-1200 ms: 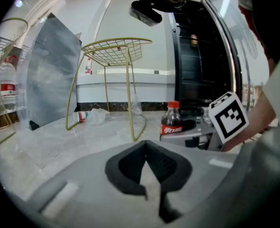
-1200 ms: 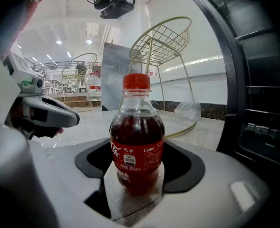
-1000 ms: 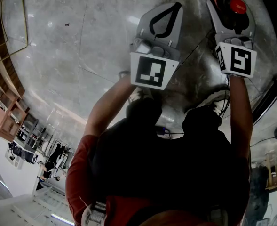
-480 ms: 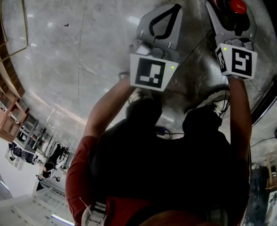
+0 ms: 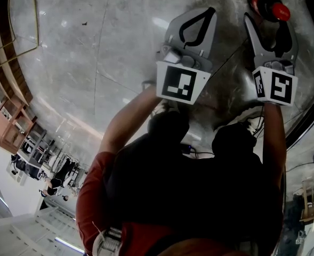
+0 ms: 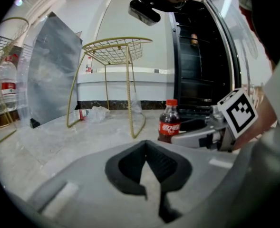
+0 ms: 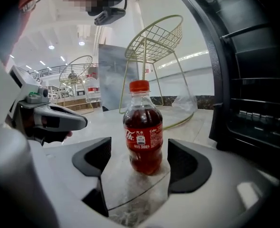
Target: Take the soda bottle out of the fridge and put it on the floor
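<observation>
Right gripper's [image 7: 139,148] jaws, just opened, flank the standing soda bottle [image 7: 142,122] untouched — withdraw straight toward 6 o'clock; left gripper [image 6: 147,148] closed, empty.

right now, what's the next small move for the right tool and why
Probably draw the right tool straight back. Its jaws have just been opening and stand clear of the soda bottle, upright on the floor between them, so placing looks done.

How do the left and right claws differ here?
The left claw is shut and empty; the right claw is open, its jaws having just been opening. The soda bottle stands untouched between the right claw's jaws, outside the left claw's. Both are low over the floor.
</observation>
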`<control>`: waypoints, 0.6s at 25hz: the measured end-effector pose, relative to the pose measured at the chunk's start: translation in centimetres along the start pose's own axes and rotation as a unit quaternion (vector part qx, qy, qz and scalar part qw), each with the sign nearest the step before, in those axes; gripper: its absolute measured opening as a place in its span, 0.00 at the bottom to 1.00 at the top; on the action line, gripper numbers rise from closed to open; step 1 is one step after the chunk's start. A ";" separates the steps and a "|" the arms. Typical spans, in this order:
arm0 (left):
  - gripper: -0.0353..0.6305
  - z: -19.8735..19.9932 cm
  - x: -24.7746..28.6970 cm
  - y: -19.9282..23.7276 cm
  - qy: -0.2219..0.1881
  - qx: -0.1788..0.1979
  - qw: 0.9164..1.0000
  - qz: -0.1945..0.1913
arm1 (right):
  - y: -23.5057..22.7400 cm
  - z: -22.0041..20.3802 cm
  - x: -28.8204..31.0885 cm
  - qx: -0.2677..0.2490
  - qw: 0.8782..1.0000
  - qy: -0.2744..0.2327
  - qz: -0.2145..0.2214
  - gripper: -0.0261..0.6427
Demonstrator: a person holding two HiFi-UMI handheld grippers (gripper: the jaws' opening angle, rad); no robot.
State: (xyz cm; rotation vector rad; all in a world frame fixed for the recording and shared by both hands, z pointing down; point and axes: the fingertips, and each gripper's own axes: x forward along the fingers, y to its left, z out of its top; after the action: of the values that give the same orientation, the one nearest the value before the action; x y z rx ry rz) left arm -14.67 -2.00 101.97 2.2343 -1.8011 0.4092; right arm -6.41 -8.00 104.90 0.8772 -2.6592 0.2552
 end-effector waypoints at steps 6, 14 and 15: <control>0.05 -0.3 -0.2 -0.1 0.002 -0.002 1.000 0.001 | 1.1 -0.7 -2.4 0.017 1.000 0.006 0.000 0.57; 0.05 -0.8 -0.8 -0.2 0.007 -0.001 1.000 0.005 | 1.3 -0.7 -4.0 0.011 1.000 0.005 -0.005 0.57; 0.05 -0.9 -0.8 -0.2 0.008 -0.001 1.000 0.005 | 1.3 -0.7 -3.9 0.014 1.000 0.005 -0.005 0.57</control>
State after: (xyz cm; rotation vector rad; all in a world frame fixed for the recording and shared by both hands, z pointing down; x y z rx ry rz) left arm -14.69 -0.88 102.50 2.2153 -1.8047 0.4243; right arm -4.00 -4.65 104.09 0.8954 -2.6469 0.2947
